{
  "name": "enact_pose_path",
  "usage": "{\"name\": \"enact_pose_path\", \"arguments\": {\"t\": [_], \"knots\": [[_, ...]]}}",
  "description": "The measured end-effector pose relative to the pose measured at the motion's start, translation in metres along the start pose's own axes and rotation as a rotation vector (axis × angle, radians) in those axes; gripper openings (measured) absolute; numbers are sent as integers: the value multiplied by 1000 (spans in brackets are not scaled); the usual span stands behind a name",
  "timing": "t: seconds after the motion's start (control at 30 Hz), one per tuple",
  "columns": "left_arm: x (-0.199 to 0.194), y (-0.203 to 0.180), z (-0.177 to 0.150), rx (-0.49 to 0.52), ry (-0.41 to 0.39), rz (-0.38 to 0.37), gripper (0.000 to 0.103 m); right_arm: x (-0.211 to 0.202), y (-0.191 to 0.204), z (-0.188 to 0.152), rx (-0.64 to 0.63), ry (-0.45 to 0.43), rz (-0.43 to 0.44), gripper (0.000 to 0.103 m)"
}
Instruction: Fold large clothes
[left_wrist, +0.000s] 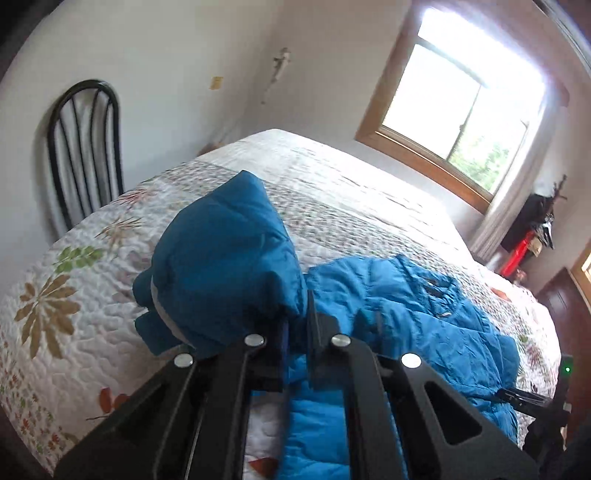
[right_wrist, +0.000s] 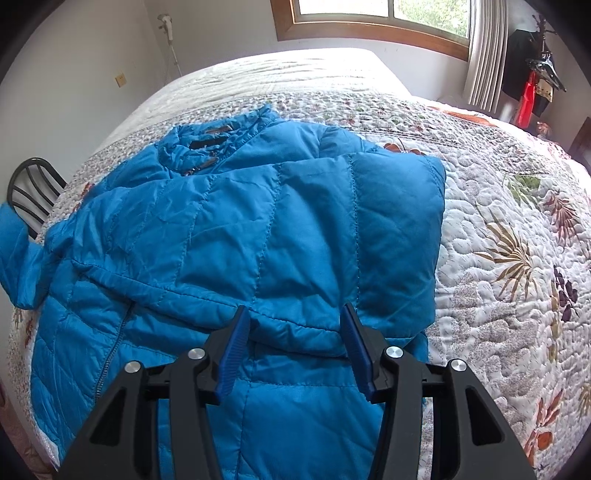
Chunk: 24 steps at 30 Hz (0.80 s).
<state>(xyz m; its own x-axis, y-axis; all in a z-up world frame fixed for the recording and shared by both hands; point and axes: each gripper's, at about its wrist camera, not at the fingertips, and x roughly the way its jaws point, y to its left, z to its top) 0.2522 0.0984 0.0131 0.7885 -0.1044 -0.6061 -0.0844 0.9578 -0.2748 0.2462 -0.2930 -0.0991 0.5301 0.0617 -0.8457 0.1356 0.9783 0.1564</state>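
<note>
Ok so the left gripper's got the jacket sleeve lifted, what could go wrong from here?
1. The left gripper pinches only a small bit of the slick sleeve; it might slip out.
2. The right gripper stands open over the folded right sleeve, pinning nothing, so pulling could drag the blue jacket and undo that fold.
3. The bunched sleeve may land crumpled.

The left gripper's (left_wrist: 295, 325) fingertips are buried under a lifted fold of the jacket (left_wrist: 221, 258) — the contact itself cannot be seen. The jacket's lower part runs off the bottom edge in both views. The chair (right_wrist: 33, 184) is half hidden behind the bed (right_wrist: 498, 221) and cut by the left edge. Dark and red items (right_wrist: 532, 88) near the curtain are too small to identify — perhaps hanging clothes.
</note>
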Motion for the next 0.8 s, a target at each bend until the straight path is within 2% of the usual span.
{"name": "enact_pose_path", "arguments": {"t": [0.1,0.27,0.4,0.47,0.53,0.63,0.8], "knots": [[22,-42,-7,65,56,-68,5,-2,-3,-1,5,-2,6,51],[66,-91,-30,136,153,-144,5,-4,-11,-2,19,-4,8,52],[83,-132,-55,248,202,-222,5,0,-16,-2,29,5,11,52],[98,-151,-67,307,256,-269,6,4,-16,-2,30,12,12,52],[116,-160,-81,333,338,-297,6,6,-16,-3,24,17,10,52],[149,-159,-100,325,455,-297,10,10,-18,-3,25,22,15,52],[151,-158,-105,326,464,-298,11,15,-20,-3,29,27,25,52]]}}
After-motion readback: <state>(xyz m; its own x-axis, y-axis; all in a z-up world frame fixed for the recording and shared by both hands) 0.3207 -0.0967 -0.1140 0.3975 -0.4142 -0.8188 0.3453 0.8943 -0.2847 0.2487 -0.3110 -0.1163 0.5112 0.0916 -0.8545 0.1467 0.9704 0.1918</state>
